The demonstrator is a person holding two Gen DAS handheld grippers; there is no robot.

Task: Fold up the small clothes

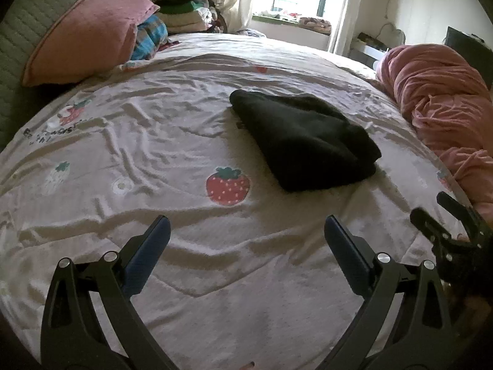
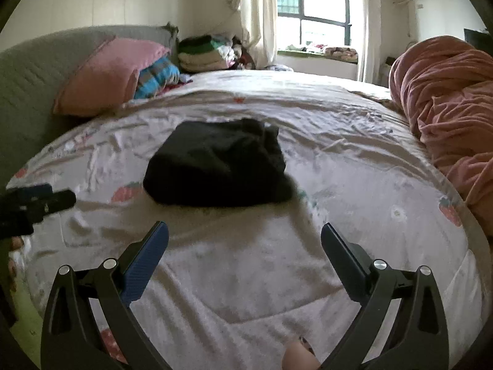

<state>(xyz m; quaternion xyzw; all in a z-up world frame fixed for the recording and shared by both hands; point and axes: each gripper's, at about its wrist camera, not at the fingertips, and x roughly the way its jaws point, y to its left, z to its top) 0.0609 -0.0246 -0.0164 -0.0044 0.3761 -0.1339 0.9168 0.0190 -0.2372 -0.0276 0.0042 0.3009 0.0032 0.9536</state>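
My left gripper (image 1: 246,225) hangs over the bedsheet (image 1: 191,262) with its two blue-padded fingers (image 1: 148,256) spread wide and nothing between them. My right gripper (image 2: 245,232) is the same: ribbed blue pads (image 2: 144,265) far apart, empty, over bare sheet.

The black garment (image 1: 305,145) is my landmark. It lies folded into a thick, soft, roughly rectangular bundle on the sheet, ahead of both grippers and touching neither. Its cloth looks matte and fleecy, with rounded edges; the far end bunches into loose lumps in the right wrist view (image 2: 215,166).

Around the garment the sheet is pale, thin and heavily creased, printed with strawberries; one red strawberry print (image 1: 228,186) sits just beside the garment's near corner, toward my left gripper. Beyond the garment and to its left, a plump pink pillow (image 1: 83,37) leans on a quilted grey-green headboard (image 1: 18,37), with a blue plaid cloth (image 1: 151,40) tucked just beside it. Farther behind the garment stands a pile of folded clothes (image 1: 181,12). To the garment's right, a crumpled pink blanket (image 1: 440,98) is heaped along the bed's edge.

In the left wrist view my right gripper (image 1: 443,215) shows as blurred black metal, near the blanket.
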